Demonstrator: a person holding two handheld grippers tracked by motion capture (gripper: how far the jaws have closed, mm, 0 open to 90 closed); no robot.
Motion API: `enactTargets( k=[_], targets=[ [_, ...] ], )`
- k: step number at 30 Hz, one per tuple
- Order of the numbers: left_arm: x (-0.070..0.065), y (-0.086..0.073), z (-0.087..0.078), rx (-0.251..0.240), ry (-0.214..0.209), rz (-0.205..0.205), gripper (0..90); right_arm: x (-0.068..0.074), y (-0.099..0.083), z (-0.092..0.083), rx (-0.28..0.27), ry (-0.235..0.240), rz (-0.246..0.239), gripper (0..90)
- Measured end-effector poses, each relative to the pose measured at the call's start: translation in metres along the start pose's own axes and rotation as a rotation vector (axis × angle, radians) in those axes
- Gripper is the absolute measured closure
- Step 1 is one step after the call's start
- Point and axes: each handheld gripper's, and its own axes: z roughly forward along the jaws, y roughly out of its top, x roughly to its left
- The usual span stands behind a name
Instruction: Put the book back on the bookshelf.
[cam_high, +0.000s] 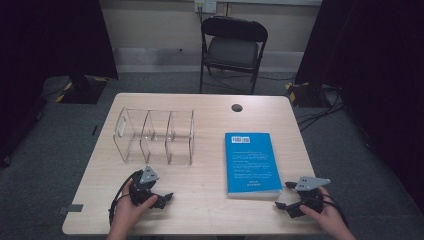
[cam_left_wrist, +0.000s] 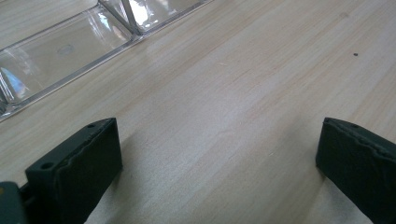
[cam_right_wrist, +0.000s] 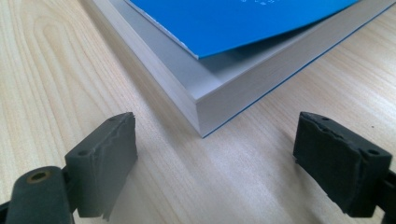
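Right gripper view puts the blue book (cam_right_wrist: 233, 60) just ahead of the right gripper (cam_right_wrist: 215, 154), its near corner pointing between the wide-open, empty jaws. The cover curls up at that corner, so a jaw could slip under it and bend or tear it rather than take the whole block. The left gripper (cam_left_wrist: 219, 163), also wide open and empty, rests on the bench (cam_left_wrist: 243, 93); the clear rack (cam_left_wrist: 60, 56) stands ahead to its left and could be knocked.
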Motion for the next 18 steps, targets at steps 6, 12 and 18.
enactTargets(
  k=[6,12,18],
  targets=[
    [-0.0008,0.0002,0.0001,0.0,0.002,-0.003,0.0,0.0,0.0003,0.0004,0.0,-0.002,0.002,12.7],
    [-0.0005,0.0022,-0.0013,0.028,-0.011,0.013,0.0,0.0007,0.0012,0.0016,0.004,0.001,-0.002,10.9],
    [-0.0048,0.0055,-0.0046,0.021,-0.038,0.033,18.8,0.0006,0.0029,0.0033,-0.001,-0.01,0.009,13.3]
  ],
)
